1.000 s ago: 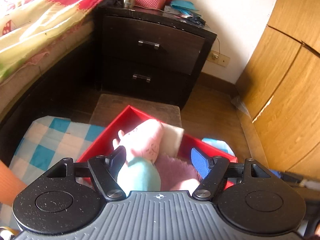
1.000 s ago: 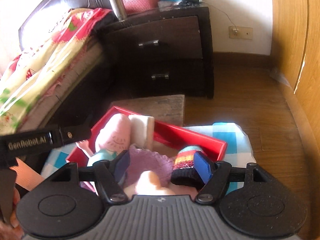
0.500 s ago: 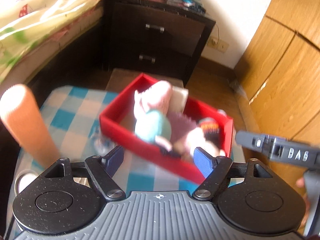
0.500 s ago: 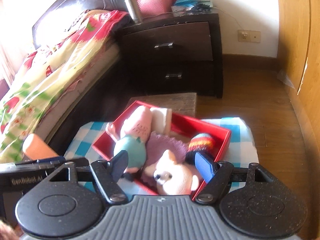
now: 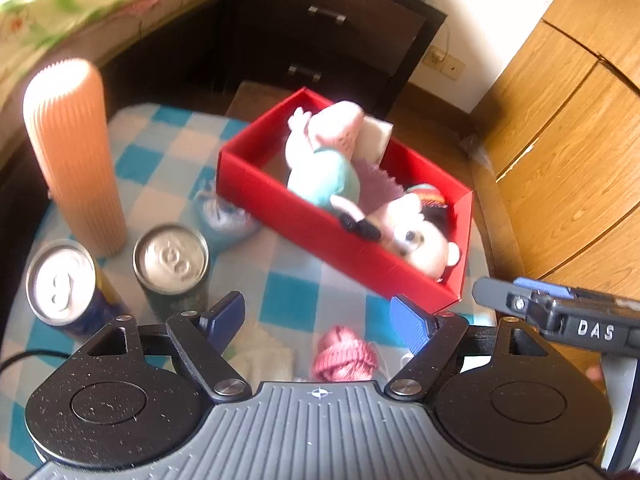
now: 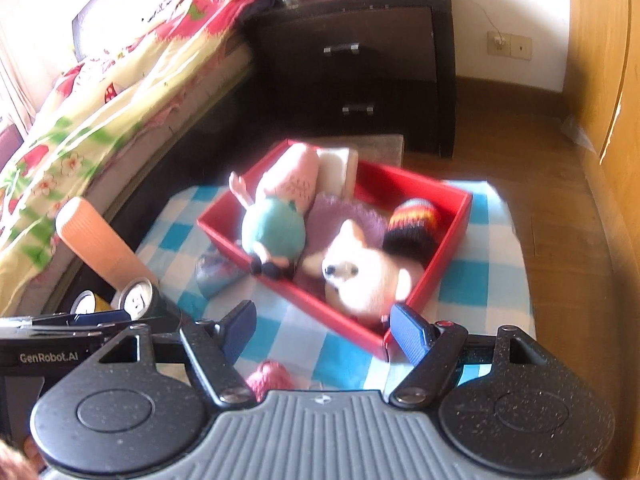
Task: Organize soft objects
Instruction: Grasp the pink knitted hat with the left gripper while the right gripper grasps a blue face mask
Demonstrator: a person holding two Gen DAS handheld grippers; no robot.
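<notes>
A red box (image 5: 320, 232) (image 6: 448, 236) sits on the blue checked cloth. In it lie a pink pig plush in a teal dress (image 5: 328, 164) (image 6: 280, 216), a white bear plush (image 5: 420, 240) (image 6: 368, 272), a purple fuzzy cloth (image 6: 340, 216) and a striped knit piece (image 6: 412, 224). A pink yarn ball (image 5: 344, 354) (image 6: 270, 376) lies on the cloth in front of the box. A light blue soft item (image 5: 224, 216) (image 6: 216, 272) lies at the box's left. My left gripper (image 5: 318, 320) is open and empty above the yarn ball. My right gripper (image 6: 320, 328) is open and empty near the box's front wall.
A tall ribbed orange vase (image 5: 72, 156) (image 6: 96, 244) and two drink cans (image 5: 172, 264) (image 5: 60, 284) stand at the left of the cloth. A dark nightstand (image 6: 360, 68) and a bed (image 6: 100, 104) are behind. Wooden cabinets (image 5: 568, 152) are on the right.
Both grippers have pulled back and up from the red box. The pig plush and the bear plush now lie in the box, let go. The yarn ball and cans have come into view.
</notes>
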